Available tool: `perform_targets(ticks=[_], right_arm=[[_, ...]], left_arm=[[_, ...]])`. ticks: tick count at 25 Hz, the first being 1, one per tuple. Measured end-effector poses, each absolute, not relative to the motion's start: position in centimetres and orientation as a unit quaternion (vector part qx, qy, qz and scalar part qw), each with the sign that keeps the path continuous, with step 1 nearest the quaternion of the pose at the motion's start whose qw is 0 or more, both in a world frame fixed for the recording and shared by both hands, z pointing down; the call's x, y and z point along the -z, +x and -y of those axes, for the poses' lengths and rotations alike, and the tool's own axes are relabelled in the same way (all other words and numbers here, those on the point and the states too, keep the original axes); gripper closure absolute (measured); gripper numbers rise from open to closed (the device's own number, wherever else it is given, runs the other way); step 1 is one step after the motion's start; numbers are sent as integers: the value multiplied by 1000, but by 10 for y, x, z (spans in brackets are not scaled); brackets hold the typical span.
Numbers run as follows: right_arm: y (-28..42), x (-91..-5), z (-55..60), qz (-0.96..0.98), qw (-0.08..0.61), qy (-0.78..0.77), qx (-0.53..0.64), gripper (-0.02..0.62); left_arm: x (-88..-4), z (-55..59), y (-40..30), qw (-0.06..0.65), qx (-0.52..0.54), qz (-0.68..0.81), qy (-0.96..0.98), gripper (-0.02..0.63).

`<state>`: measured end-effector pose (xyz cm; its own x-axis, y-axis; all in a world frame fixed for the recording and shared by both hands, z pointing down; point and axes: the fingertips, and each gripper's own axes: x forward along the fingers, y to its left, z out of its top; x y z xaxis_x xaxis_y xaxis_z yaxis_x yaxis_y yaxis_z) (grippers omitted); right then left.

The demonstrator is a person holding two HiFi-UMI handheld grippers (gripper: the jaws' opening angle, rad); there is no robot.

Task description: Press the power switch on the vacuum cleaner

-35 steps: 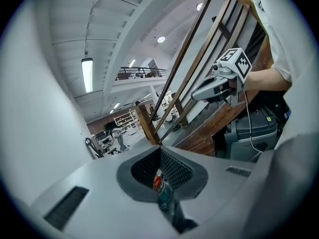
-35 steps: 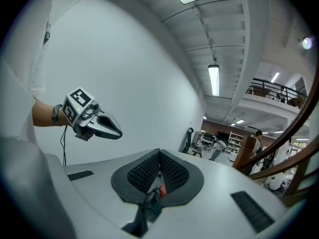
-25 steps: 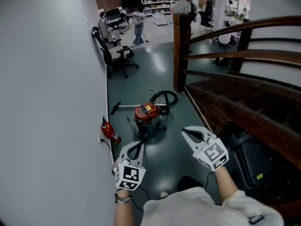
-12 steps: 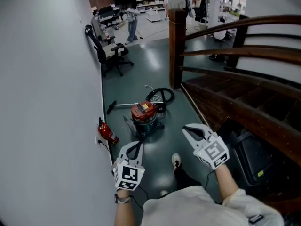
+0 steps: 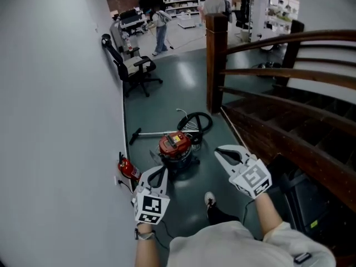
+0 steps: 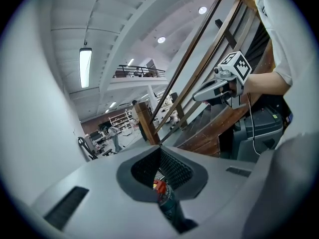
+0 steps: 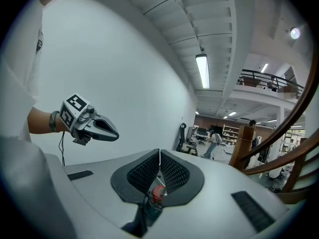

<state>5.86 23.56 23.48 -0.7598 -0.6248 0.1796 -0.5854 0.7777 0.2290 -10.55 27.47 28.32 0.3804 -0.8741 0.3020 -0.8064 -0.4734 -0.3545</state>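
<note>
Green floor (image 5: 172, 93) holds vacuum cleaner (image 5: 177, 147); left gripper (image 5: 160, 170), right gripper (image 5: 221, 154) closed, empty.

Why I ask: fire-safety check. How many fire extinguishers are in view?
1. The red fire extinguisher sits against the white wall, left of the vacuum cleaner. Others may be hidden behind the staircase or too far off to tell.

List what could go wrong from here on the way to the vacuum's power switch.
1. The hose and wand lie on the floor by the vacuum cleaner; a foot could catch them.
2. The fire extinguisher sits by the wall near the left gripper; it might get knocked.
3. The switch is too small to make out, so a press could miss.
</note>
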Motion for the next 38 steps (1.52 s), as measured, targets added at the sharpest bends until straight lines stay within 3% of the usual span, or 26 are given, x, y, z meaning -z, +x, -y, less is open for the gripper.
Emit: perform_targets(ticks=[15, 38], right_arm=[[69, -226, -79, 931, 129, 335, 56, 566], [99, -252, 31, 941, 161, 295, 48, 566]], left_arm=[[-275, -128, -94, 67, 231, -510, -826, 607], [-289, -24, -66, 45, 237, -548, -801, 607]])
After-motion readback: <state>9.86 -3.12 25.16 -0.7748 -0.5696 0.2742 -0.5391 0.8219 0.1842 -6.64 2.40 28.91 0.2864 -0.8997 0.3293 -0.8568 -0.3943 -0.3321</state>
